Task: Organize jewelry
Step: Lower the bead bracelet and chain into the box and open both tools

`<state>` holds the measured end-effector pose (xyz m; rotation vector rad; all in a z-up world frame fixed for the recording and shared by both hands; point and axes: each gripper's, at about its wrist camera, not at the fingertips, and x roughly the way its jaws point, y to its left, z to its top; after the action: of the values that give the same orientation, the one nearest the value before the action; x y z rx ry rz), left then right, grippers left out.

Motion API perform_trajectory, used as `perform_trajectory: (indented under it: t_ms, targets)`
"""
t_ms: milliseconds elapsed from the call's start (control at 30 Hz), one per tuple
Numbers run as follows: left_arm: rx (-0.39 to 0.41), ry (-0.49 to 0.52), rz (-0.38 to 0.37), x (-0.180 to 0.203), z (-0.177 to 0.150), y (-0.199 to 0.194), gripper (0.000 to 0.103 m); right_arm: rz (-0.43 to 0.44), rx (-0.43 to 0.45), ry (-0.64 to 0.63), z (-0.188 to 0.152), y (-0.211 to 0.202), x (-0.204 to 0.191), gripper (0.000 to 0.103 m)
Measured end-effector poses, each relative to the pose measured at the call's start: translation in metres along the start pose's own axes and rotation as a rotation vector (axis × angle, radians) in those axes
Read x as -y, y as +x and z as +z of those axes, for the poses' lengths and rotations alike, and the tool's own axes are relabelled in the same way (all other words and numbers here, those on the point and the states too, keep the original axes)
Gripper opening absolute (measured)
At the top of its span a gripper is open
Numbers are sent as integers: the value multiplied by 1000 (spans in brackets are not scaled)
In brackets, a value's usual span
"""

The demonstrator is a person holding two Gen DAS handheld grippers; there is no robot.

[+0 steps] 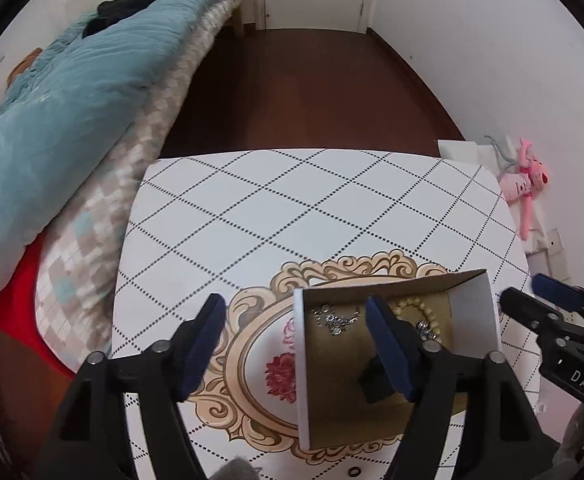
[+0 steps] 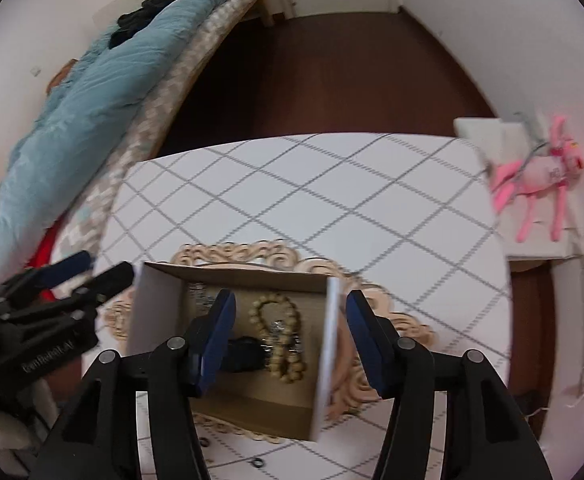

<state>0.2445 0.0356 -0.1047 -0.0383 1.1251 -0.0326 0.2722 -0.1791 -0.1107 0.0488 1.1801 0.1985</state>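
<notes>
An open cardboard box (image 1: 474, 312) with white outer walls stands on the patterned table (image 1: 292, 208). Inside lie a silver chain (image 1: 334, 318), a cream bead bracelet (image 1: 420, 310) and a small black item (image 1: 374, 380). My left gripper (image 1: 296, 344) is open; its jaws straddle the box's left wall, one fingertip inside. In the right wrist view the box (image 2: 332, 344) holds the bead bracelet (image 2: 284, 340) and the black item (image 2: 244, 354). My right gripper (image 2: 290, 340) is open and straddles the box's right wall. Each gripper shows in the other's view.
A bed with a teal duvet (image 1: 60, 100) runs along the left of the table. A pink plush toy (image 1: 526, 184) lies on a white surface to the right. Small dark rings (image 2: 258, 463) lie on the table near its front edge. Brown floor lies beyond.
</notes>
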Motion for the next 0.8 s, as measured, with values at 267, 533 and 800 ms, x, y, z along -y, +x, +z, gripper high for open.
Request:
perform_trajectory:
  t_ms: [267, 533, 800]
  targets:
    - [19, -23, 49, -5, -38, 2, 103, -201, 22, -32, -45, 0, 1, 103]
    - [-1, -30, 53, 0, -66, 9, 103, -202, 13, -8, -72, 8, -1, 103]
    - [27, -51, 60, 3, -80, -8, 103, -203, 59, 11, -77, -9, -1, 103]
